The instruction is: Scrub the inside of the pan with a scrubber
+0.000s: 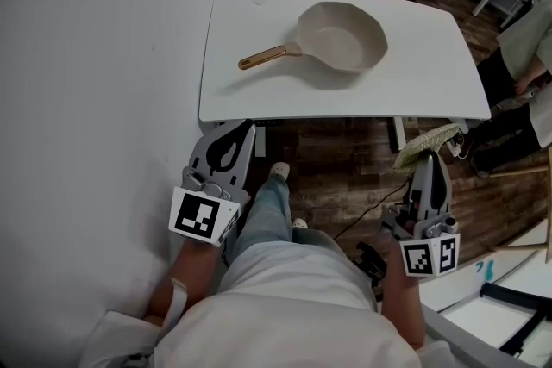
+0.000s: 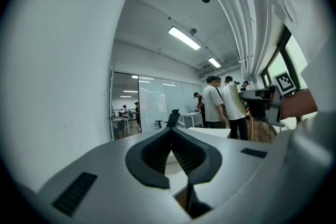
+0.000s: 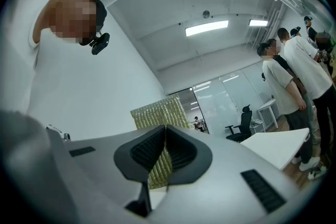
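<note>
We are holding the scrubber clamped in our right gripper, left gripper closed empty; the far pan is waiting unscrubbed

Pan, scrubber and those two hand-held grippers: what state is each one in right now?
Pan: upright on the white table, empty, nothing touching it.
Scrubber: clamped between the right gripper's jaws, away from the pan.
Right gripper: shut on the scrubber.
Left gripper: shut, holding nothing.
</note>
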`<state>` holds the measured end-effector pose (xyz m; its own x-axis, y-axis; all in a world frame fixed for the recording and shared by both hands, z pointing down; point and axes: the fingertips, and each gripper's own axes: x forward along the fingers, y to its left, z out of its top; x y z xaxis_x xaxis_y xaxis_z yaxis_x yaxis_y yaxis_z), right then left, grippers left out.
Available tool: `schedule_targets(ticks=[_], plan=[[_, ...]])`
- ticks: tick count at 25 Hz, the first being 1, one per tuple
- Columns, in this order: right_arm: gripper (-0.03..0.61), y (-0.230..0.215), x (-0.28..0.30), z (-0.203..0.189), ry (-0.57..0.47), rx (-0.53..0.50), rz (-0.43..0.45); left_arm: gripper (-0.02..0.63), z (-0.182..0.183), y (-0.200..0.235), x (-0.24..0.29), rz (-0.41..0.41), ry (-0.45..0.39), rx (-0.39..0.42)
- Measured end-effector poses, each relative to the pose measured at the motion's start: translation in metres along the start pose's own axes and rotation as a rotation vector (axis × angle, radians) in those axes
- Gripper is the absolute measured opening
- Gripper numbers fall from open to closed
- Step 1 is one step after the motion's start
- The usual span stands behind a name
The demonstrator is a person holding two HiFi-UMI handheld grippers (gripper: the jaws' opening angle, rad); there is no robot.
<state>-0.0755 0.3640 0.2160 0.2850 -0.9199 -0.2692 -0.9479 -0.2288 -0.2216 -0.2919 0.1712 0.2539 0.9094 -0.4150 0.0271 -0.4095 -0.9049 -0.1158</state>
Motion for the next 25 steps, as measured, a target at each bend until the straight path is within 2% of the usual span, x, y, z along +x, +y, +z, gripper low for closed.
schedule_targets(ticks=[7, 11, 15, 19, 25], plan=[[0.026, -0.008, 0.021, -0.006, 0.006, 0.001, 0.038, 0.012, -0.020, 0.004, -0.001, 0.017, 0.054, 0.011], [0.026, -0.020, 0.041, -0.007, 0.002, 0.003, 0.026, 0.012, -0.030, 0.019, 0.007, 0.042, 0.077, -0.021], [0.026, -0.026, 0.064, -0.013, 0.016, 0.004, 0.025, 0.012, -0.029, 0.031, 0.033, 0.044, 0.066, -0.073], [0.026, -0.035, 0.083, -0.016, 0.021, 0.002, 0.017, 0.012, -0.022, 0.038, 0.060, 0.024, 0.050, -0.044], [0.026, -0.059, 0.113, -0.015, 0.013, -0.002, -0.015, 0.012, -0.018, 0.063, 0.102, 0.026, 0.034, -0.067]])
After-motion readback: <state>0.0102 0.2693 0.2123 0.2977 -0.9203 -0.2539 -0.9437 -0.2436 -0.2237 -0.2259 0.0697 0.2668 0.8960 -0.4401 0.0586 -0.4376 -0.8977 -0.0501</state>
